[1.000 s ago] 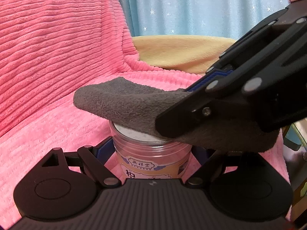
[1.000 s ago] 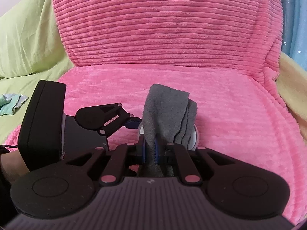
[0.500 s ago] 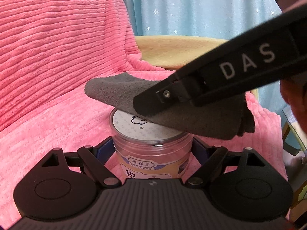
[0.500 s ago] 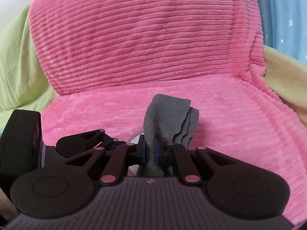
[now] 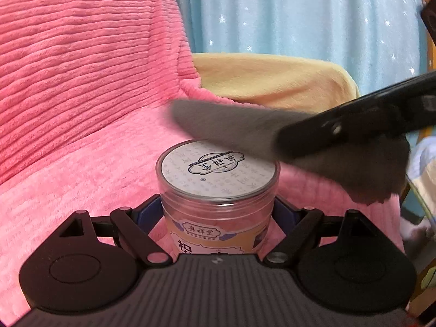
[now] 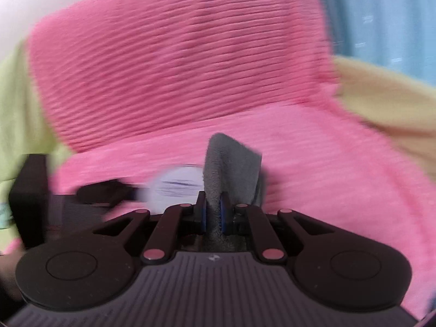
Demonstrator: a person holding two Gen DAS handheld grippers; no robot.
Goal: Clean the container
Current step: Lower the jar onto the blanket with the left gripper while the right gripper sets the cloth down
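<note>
Here, gripping a clear jar (image 5: 218,207) between the blue pads of the left gripper (image 5: 218,212), jaws spread to the jar's width and pressing on both of its sides. Standing upright, the jar, over a pink blanket (image 5: 81,125), its white printed lid (image 5: 215,173) on top and a yellow and white label showing low on its wall. Pinching a folded grey cloth (image 5: 239,130) in the right gripper (image 6: 214,212), jaws nearly together with only the cloth's thickness between them. Reaching in from the jar's right, the right gripper (image 5: 354,125), dark and blurred in the left view. Crossing over the far right edge of the lid, the cloth, its free end sticking out past the jar's far side and its other end hanging in a ragged flap to the jar's right. Touching the lid or just above it: cannot tell through the blur. Leaving most of the lid bare on the near and left side. Showing in the right view as a white smear just left of the cloth (image 6: 231,169), the lid (image 6: 177,185), with the left gripper (image 6: 103,190) further left. Draping behind the jar, the blanket over a backrest; lying beyond the jar to the right, a yellow cover (image 5: 272,79); hanging farther back, a blue curtain (image 5: 299,13) with small white stars.
</note>
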